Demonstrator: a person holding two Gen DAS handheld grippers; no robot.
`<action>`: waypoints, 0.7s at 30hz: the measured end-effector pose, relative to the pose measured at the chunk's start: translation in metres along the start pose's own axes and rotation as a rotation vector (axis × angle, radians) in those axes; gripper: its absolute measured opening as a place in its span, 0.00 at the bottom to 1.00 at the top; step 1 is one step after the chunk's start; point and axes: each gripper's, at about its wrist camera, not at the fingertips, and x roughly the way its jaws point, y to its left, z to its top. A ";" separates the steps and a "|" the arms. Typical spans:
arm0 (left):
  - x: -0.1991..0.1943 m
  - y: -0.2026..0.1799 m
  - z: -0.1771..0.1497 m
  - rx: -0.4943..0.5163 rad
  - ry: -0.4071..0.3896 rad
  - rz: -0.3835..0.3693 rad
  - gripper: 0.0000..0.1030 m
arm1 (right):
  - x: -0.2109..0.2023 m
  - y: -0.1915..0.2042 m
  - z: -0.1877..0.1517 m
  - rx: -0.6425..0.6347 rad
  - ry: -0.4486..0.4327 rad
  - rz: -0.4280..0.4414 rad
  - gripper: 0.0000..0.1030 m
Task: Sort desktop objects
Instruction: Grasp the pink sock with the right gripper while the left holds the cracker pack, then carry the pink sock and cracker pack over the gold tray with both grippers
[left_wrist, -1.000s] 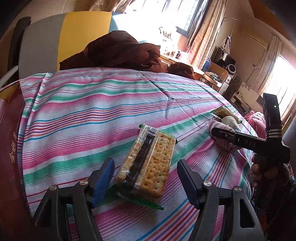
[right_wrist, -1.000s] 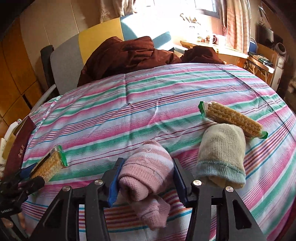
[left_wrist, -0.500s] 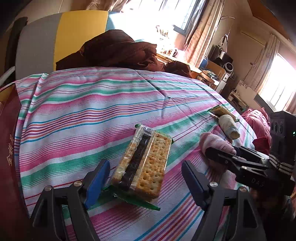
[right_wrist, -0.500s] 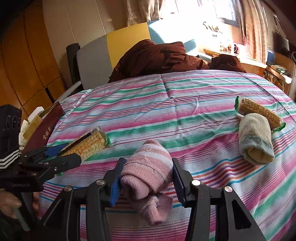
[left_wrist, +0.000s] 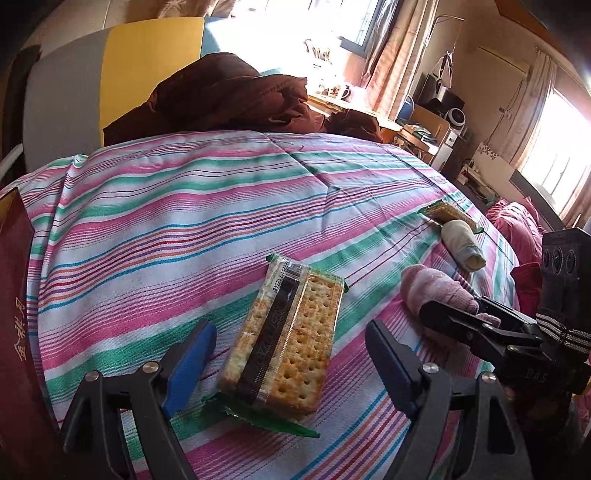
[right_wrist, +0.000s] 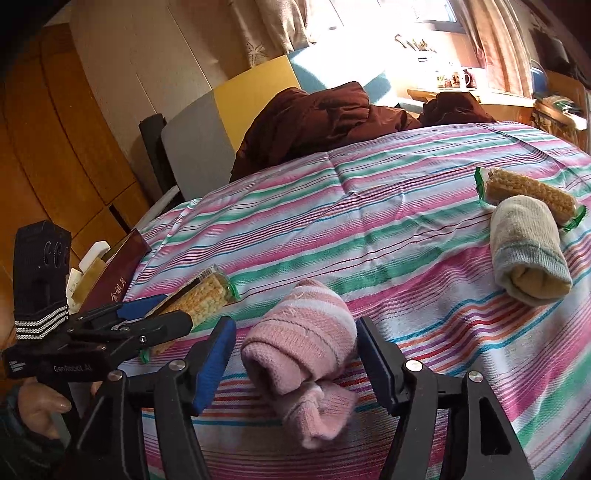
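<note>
A clear packet of square crackers (left_wrist: 288, 339) lies on the striped bed cover (left_wrist: 184, 221), between the wide-apart fingers of my open left gripper (left_wrist: 290, 354). A rolled pink sock (right_wrist: 306, 347) rests on the cover between the blue pads of my right gripper (right_wrist: 295, 350). The jaws are slightly parted, with a gap on the left side. Seen from the right wrist, the left gripper (right_wrist: 177, 308) straddles the cracker packet (right_wrist: 201, 299). Further right lie a rolled cream sock (right_wrist: 528, 251) and a second cracker packet (right_wrist: 528, 192). The pink sock (left_wrist: 432, 288) sits close to the right of the crackers.
A heap of dark brown clothing (left_wrist: 229, 96) lies at the head of the bed, against a grey and yellow headboard (left_wrist: 147, 59). A dark red book (right_wrist: 118, 273) sits at the bed's left edge. A hand (right_wrist: 37, 406) holds the left gripper. A desk with mugs (right_wrist: 461, 79) stands by the window.
The right gripper carried the pink sock leftward to beside the near cracker packet, away from the cream sock, and its jaws have now widened off it. The left gripper stayed open around the crackers.
</note>
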 end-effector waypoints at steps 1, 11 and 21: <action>0.000 0.000 0.000 0.000 -0.001 0.004 0.81 | 0.000 0.000 0.000 -0.001 -0.003 -0.001 0.66; -0.001 0.004 -0.003 -0.002 -0.010 0.045 0.73 | 0.001 -0.001 -0.001 -0.008 -0.016 -0.004 0.65; -0.006 0.008 -0.006 -0.023 -0.036 0.089 0.54 | 0.001 0.005 -0.004 -0.055 -0.012 -0.053 0.50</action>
